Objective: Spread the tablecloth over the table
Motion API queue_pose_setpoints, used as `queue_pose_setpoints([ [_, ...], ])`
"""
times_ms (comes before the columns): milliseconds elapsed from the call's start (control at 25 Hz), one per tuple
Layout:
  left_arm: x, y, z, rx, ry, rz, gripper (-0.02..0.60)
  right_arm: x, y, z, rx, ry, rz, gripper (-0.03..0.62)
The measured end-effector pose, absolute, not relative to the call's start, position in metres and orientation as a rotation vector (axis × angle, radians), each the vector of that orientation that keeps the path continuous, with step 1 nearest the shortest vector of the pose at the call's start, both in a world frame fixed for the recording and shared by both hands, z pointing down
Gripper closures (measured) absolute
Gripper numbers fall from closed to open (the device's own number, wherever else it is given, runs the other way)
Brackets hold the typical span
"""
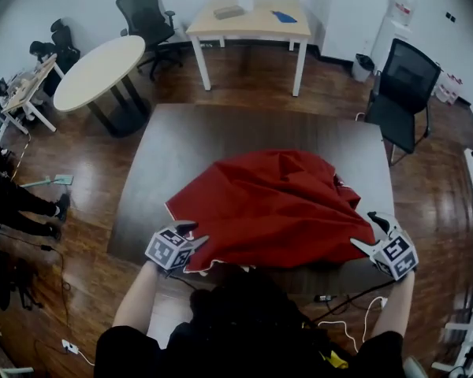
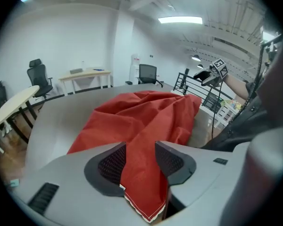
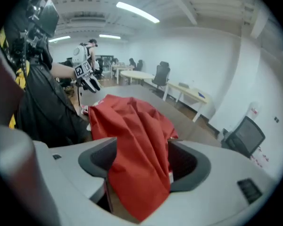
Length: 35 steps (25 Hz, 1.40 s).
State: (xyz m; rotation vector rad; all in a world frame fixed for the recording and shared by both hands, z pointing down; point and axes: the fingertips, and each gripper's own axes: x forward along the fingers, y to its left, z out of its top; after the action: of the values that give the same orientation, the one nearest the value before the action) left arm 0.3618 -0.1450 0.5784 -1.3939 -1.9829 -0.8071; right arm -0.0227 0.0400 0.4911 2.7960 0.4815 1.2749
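A red tablecloth (image 1: 276, 207) lies bunched on the near half of the dark table (image 1: 189, 132), with its far half bare. My left gripper (image 1: 195, 235) sits at the cloth's near left corner. In the left gripper view that white-edged corner (image 2: 141, 121) lies loosely in the gap of the left gripper (image 2: 139, 161), whose jaws stand apart. My right gripper (image 1: 368, 231) is at the near right edge. The right gripper view shows a fold of cloth (image 3: 132, 126) draped between the wide-apart jaws of the right gripper (image 3: 141, 161), with a gap beside one pad.
A black office chair (image 1: 406, 93) stands right of the table. A round white table (image 1: 98, 69) and a wooden desk (image 1: 248, 22) are farther back. Cables (image 1: 339, 313) trail on the floor near my feet. Someone's legs (image 1: 16, 203) are at the left.
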Motion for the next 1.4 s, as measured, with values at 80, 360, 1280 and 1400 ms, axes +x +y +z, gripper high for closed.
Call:
queue_pose_setpoints([
  [80,0.369,-0.148,0.567,-1.514,-1.988,-0.800,0.416,0.034,0.032,0.484,2.859,0.342,1.128,0.246],
  [360,0.390,-0.202,0.576,-2.009,-1.884,-0.950,0.578,0.221,-0.072,0.551,2.829,-0.264,1.015,0.246],
  [1280,0.476,-0.314,0.651,-1.640,-2.029,-0.994,0.377,0.424,-0.215,0.653,2.731,-0.522,1.399,0.565],
  [1400,0.487,-0.293,0.645,-1.587,-2.123,-0.968,0.368,0.459,-0.193,0.603,2.983,-0.340,1.220,0.565],
])
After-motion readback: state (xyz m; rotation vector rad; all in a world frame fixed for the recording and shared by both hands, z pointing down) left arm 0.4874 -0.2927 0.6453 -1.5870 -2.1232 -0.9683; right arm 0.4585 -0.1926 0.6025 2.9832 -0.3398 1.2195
